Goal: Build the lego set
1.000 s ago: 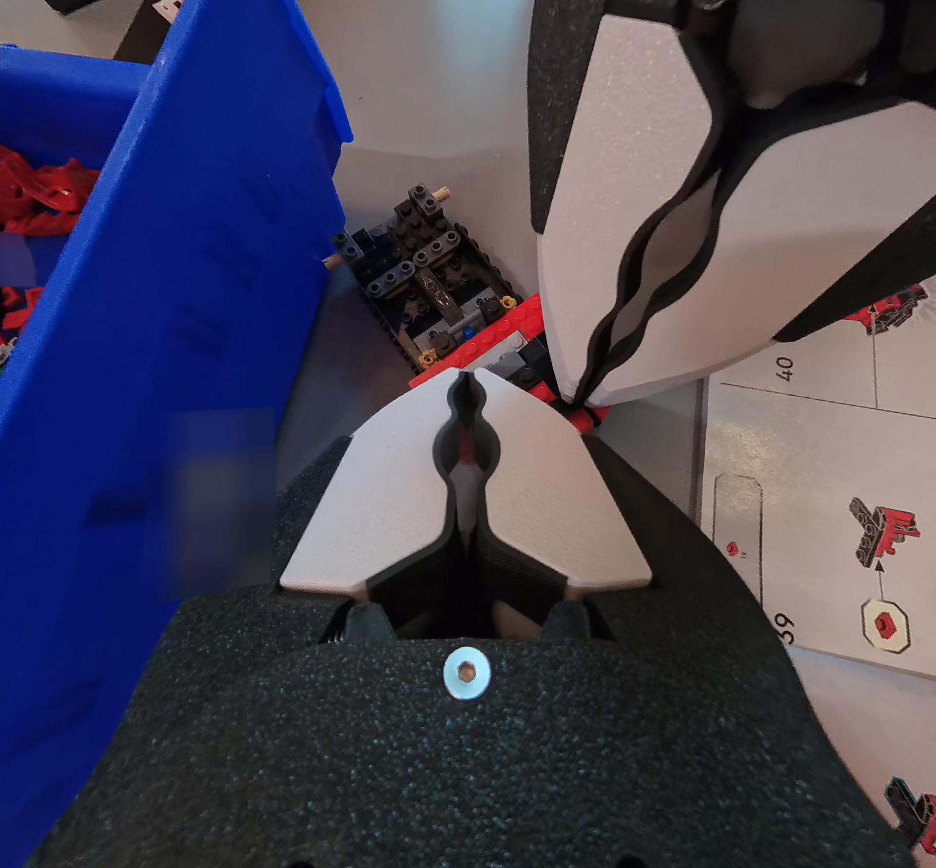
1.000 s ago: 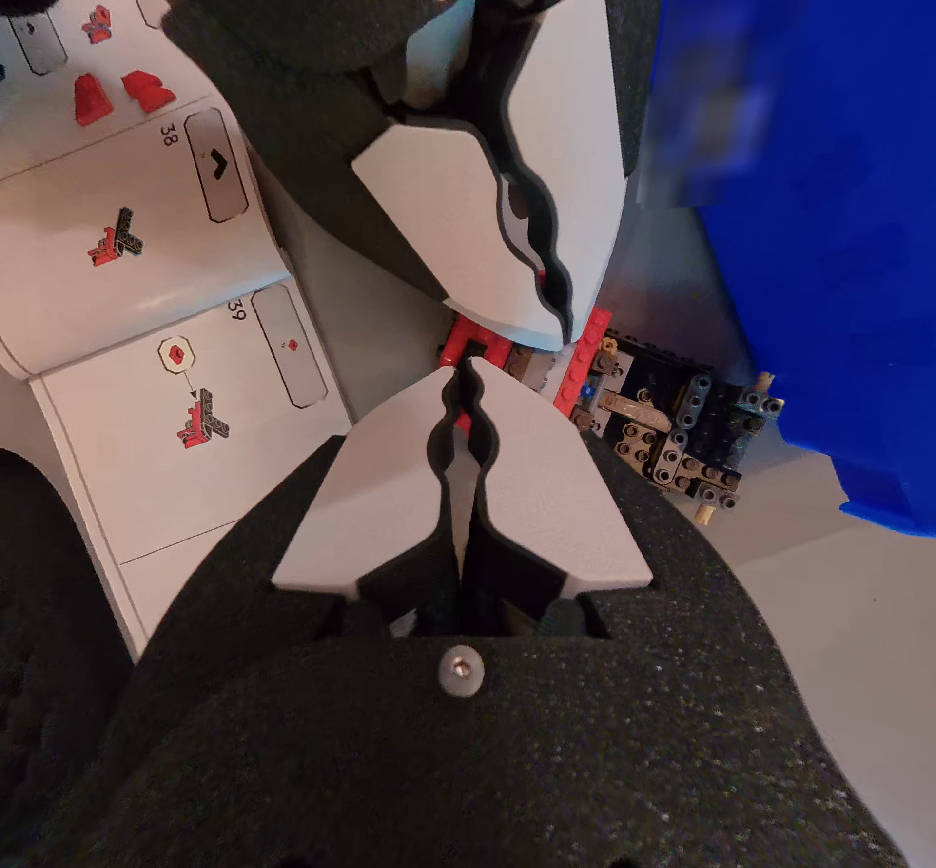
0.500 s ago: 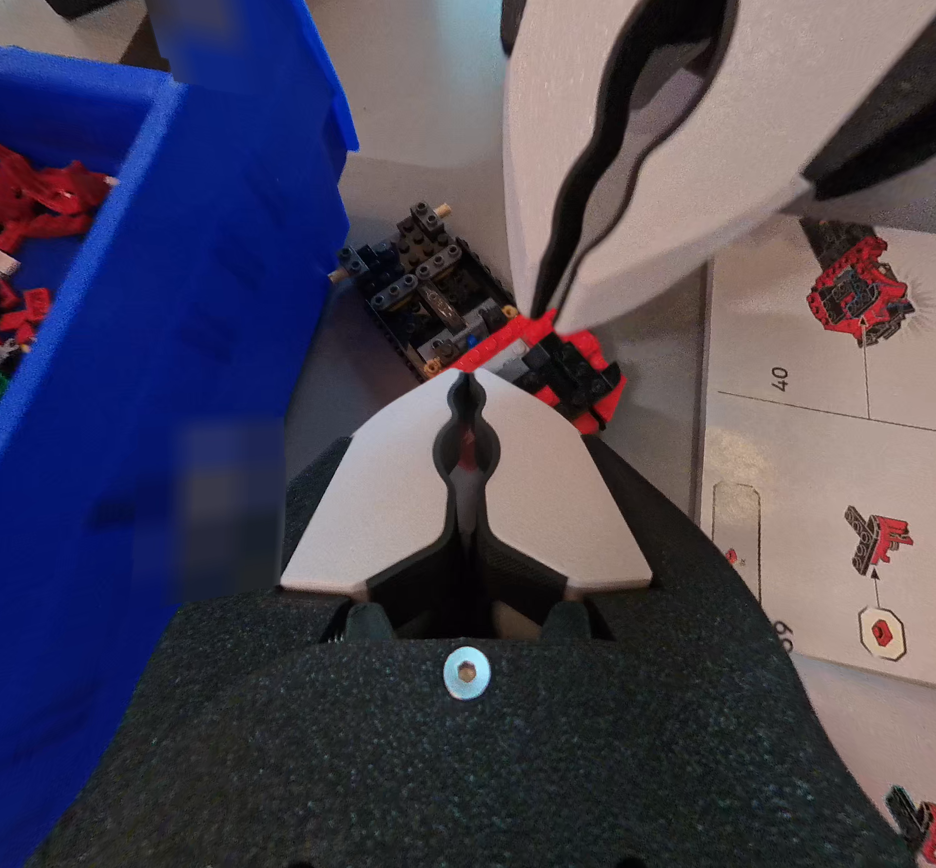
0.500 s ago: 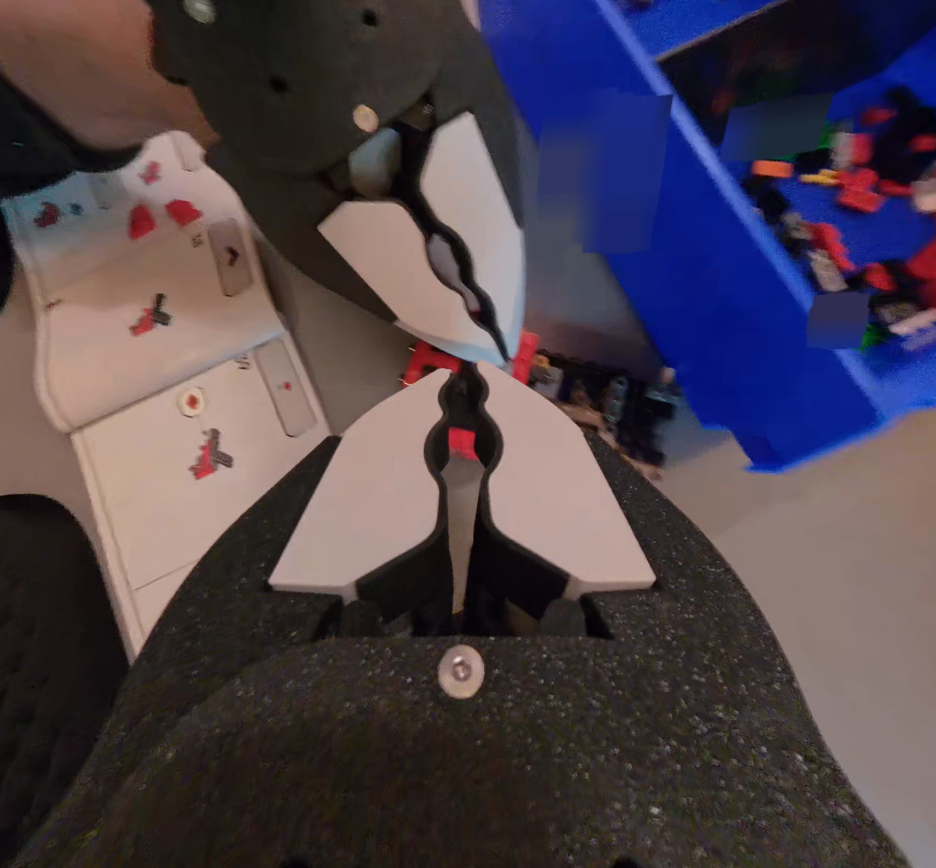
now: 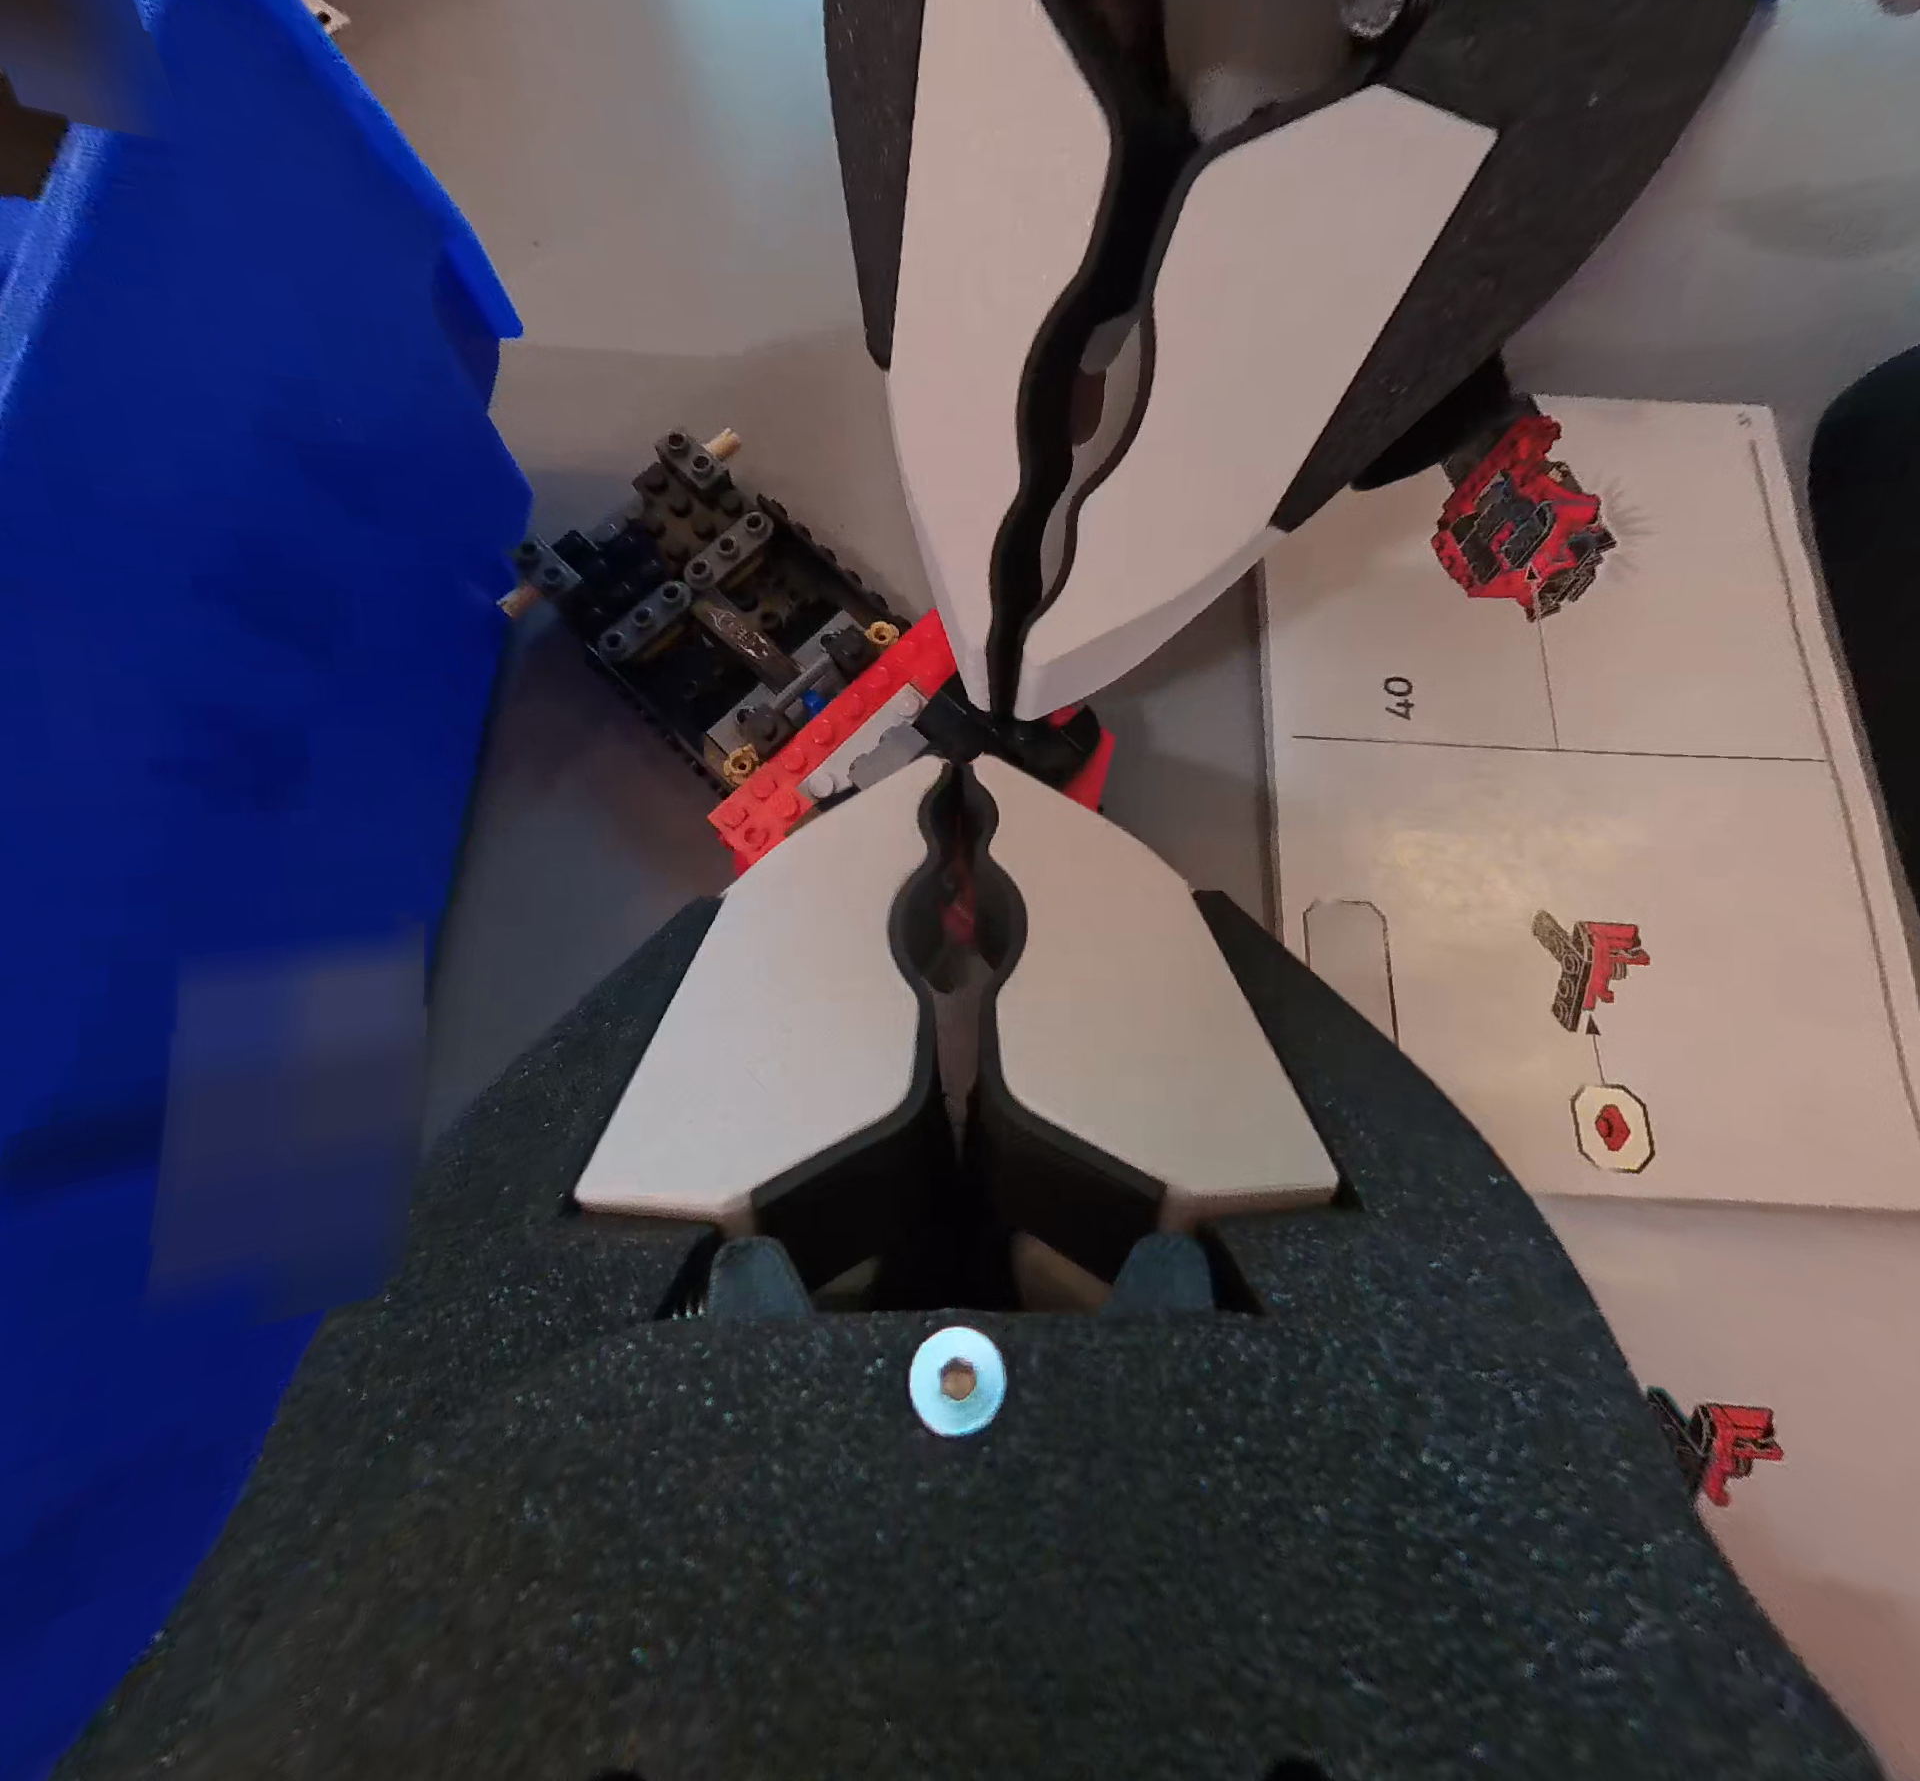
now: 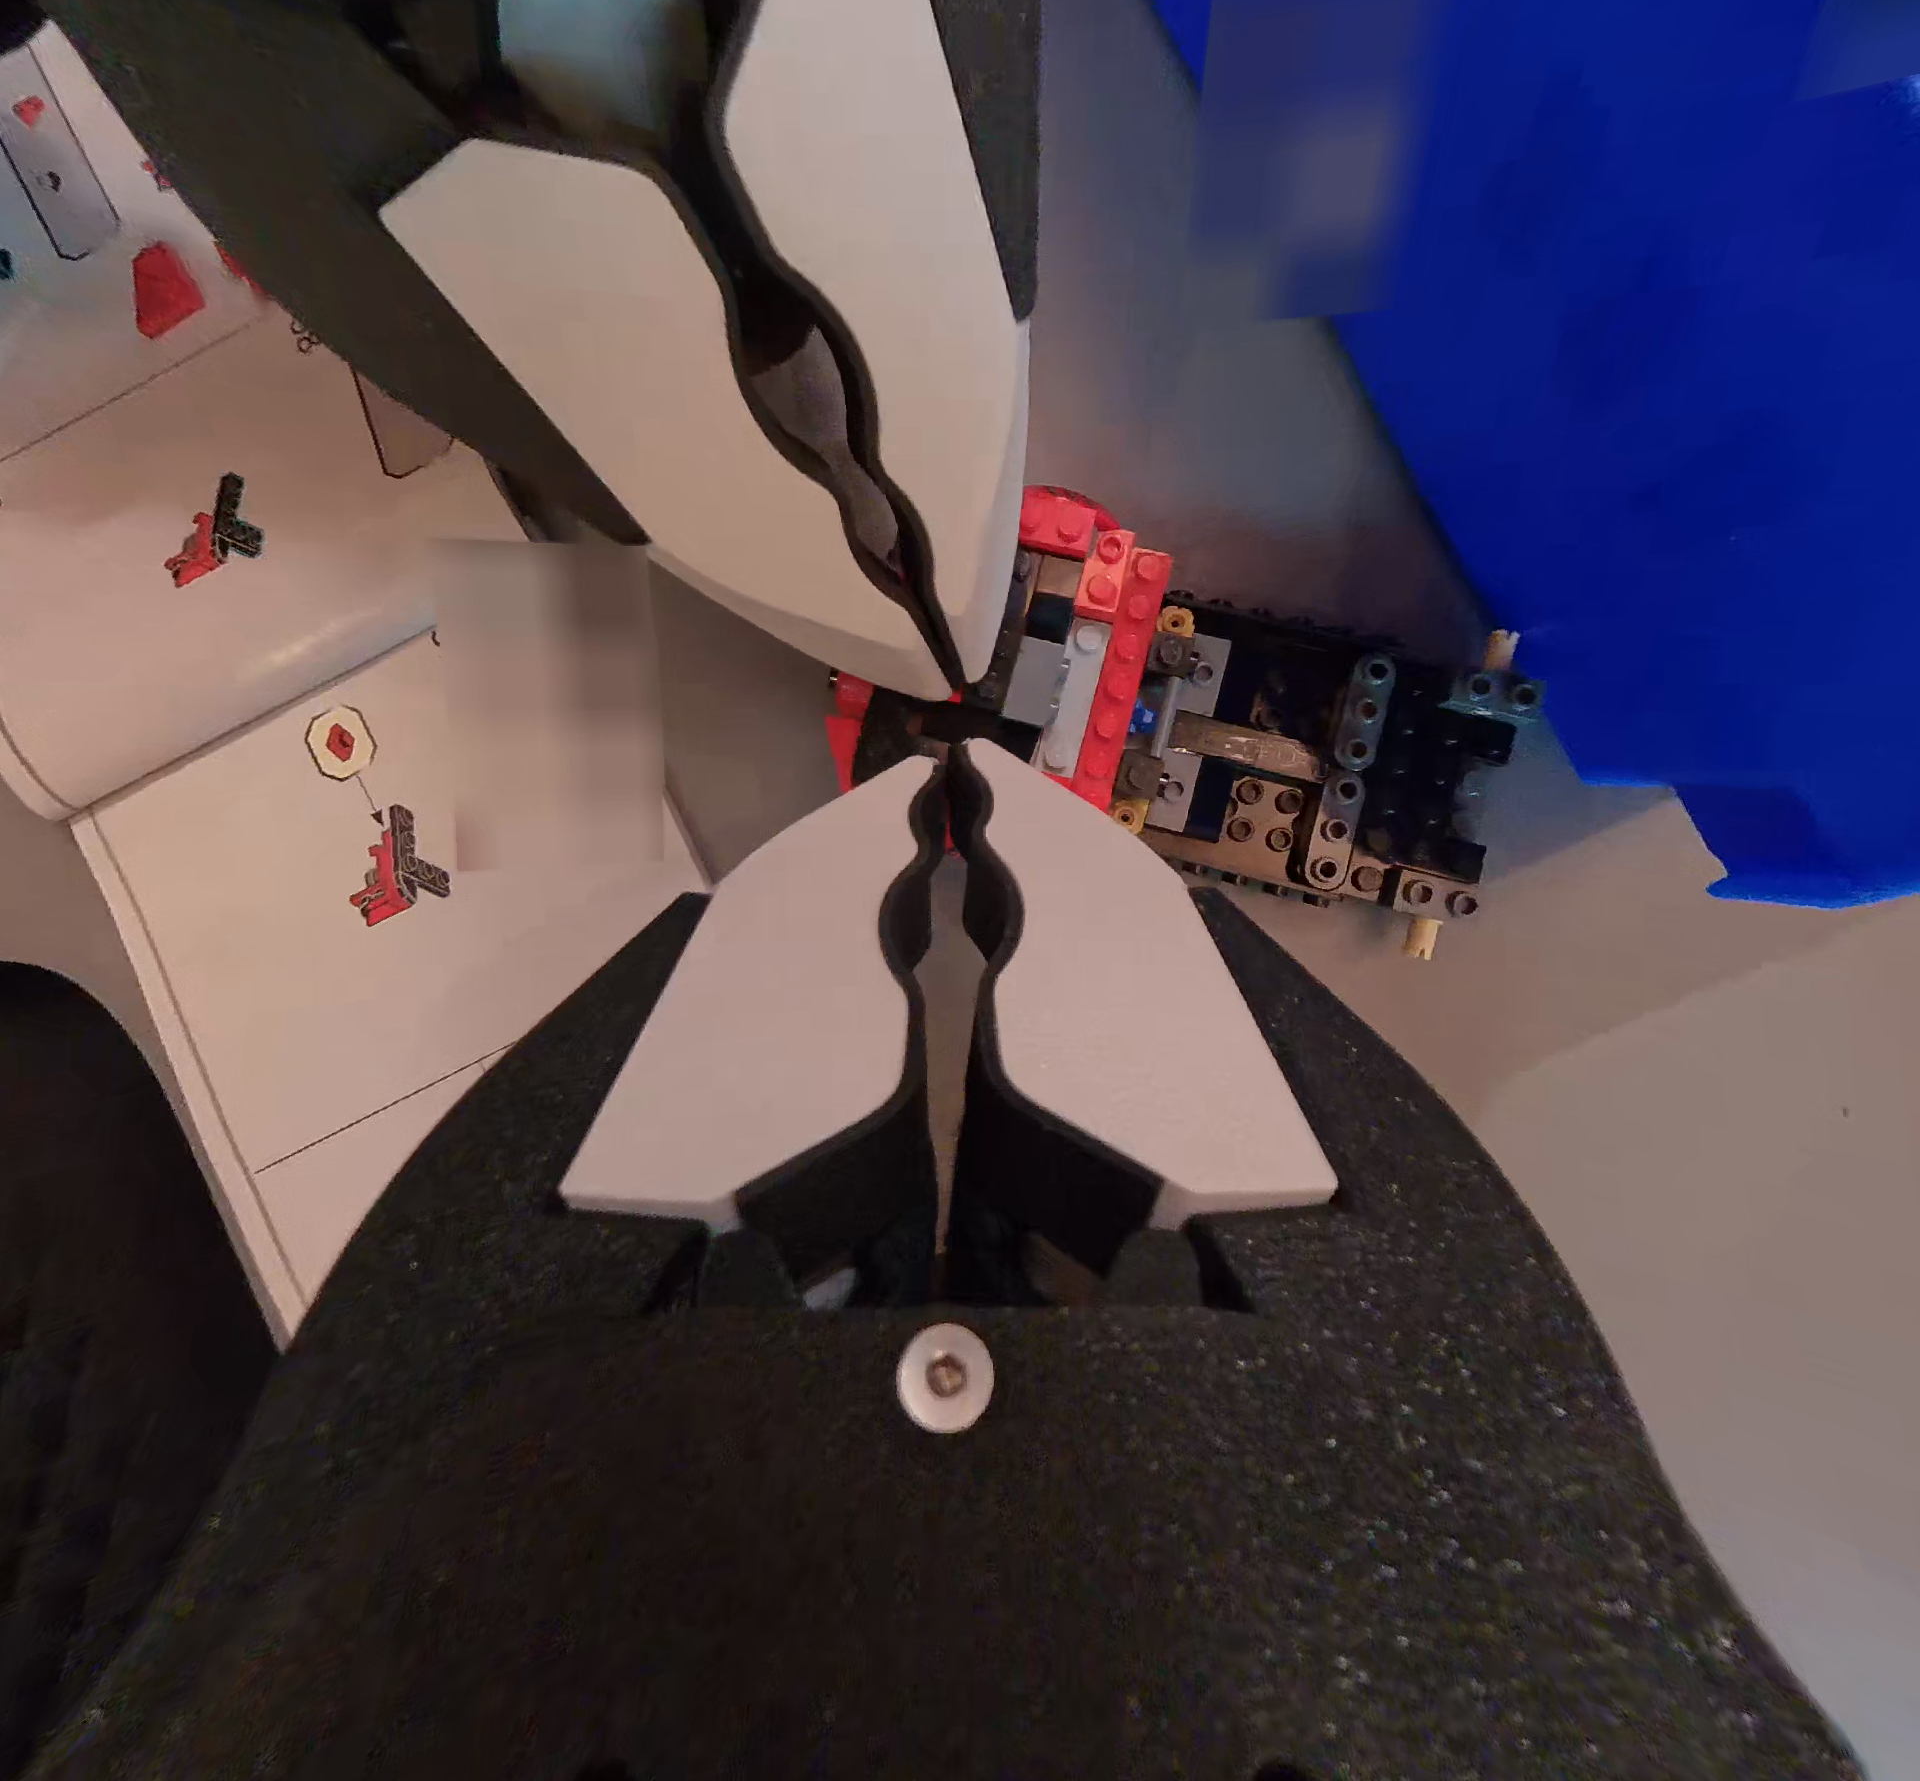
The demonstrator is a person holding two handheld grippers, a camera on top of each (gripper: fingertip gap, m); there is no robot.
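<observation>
The lego model (image 5: 748,630), a black chassis with a red front end, lies on the table beside the blue bin; it also shows in the right wrist view (image 6: 1247,765). My left gripper (image 5: 961,773) is shut, its tips at the model's red front, with a bit of red showing in the gap between its fingers. My right gripper (image 6: 951,757) is shut and meets it tip to tip from the opposite side, on a black part of the model's front. Each gripper shows in the other's view: the right (image 5: 997,708), the left (image 6: 951,682). Whether the right holds a small piece is hidden.
A tall blue bin (image 5: 208,692) stands close against the model; it also shows in the right wrist view (image 6: 1558,277). An open instruction booklet (image 5: 1558,900) lies on the table on the other side, and also shows in the right wrist view (image 6: 260,952). My left and right fingertips are right by each other.
My right gripper rose and tilted away half a second ago, then came back down onto the model's front end. The left gripper and the model have stayed in place.
</observation>
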